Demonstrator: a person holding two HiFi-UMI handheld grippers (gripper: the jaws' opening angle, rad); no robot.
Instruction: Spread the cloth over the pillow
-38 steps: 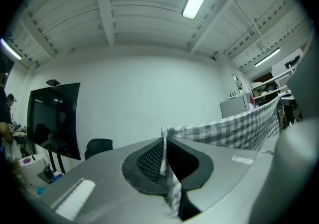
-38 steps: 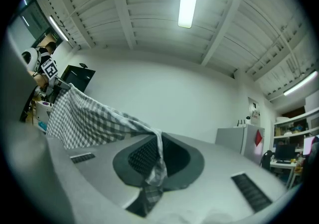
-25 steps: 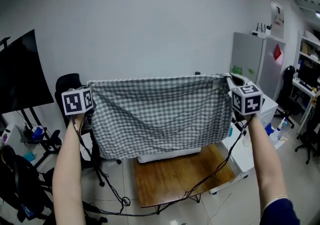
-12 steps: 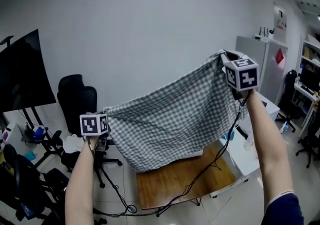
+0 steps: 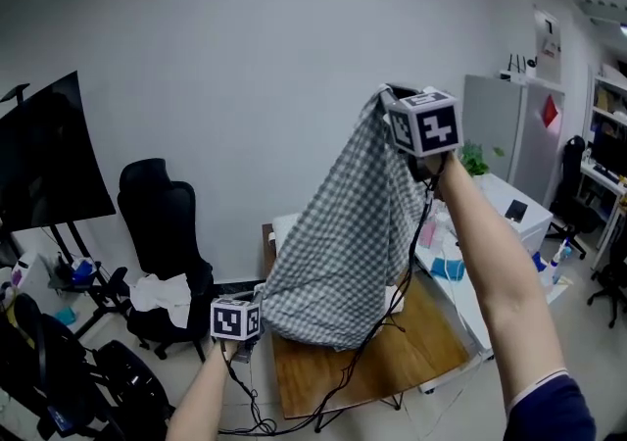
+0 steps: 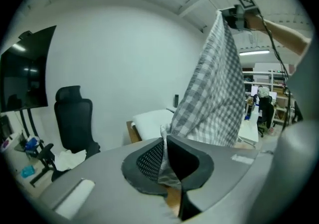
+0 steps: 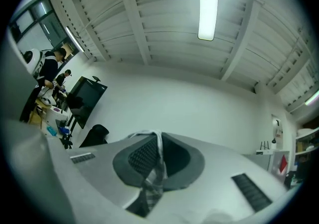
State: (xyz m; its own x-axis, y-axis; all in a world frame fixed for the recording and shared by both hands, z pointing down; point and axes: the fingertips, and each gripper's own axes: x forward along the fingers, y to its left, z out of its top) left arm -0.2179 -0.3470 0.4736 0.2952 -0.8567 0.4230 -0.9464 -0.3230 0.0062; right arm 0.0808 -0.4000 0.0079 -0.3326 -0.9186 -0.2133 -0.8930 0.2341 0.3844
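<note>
Overhead, the right gripper [image 5: 390,96] is held high, its jaws clenched on one corner of the grey-and-white checked cloth [image 5: 343,233]. The right gripper view shows a thin fold of fabric pinched between the dark pads. Low at the left, the left gripper [image 5: 257,312] has its jaws clamped on another corner, with the fabric bunched between them in the left gripper view. The cloth hangs slanting between the two, in the air above the brown wooden table [image 5: 411,356]. It screens most of the long white pillow [image 6: 151,121] from the head view. The left gripper view shows the pillow lying at the table's far end, near the wall.

Black cables [image 5: 392,304] trail from the grippers over the tabletop. A black high-backed office chair [image 5: 157,214] with a crumpled white garment [image 5: 162,290] on its seat stands left of the table. A dark flat screen on a stand [image 5: 49,160] is further left. At the right are a white desk [image 5: 495,196] and a pale grey cabinet [image 5: 490,121] bearing a red diamond sticker [image 5: 550,111].

A printed sheet [image 5: 545,32] hangs on the wall above the cabinet, its print too small to read. Each gripper's cube carries black-and-white square markers.
</note>
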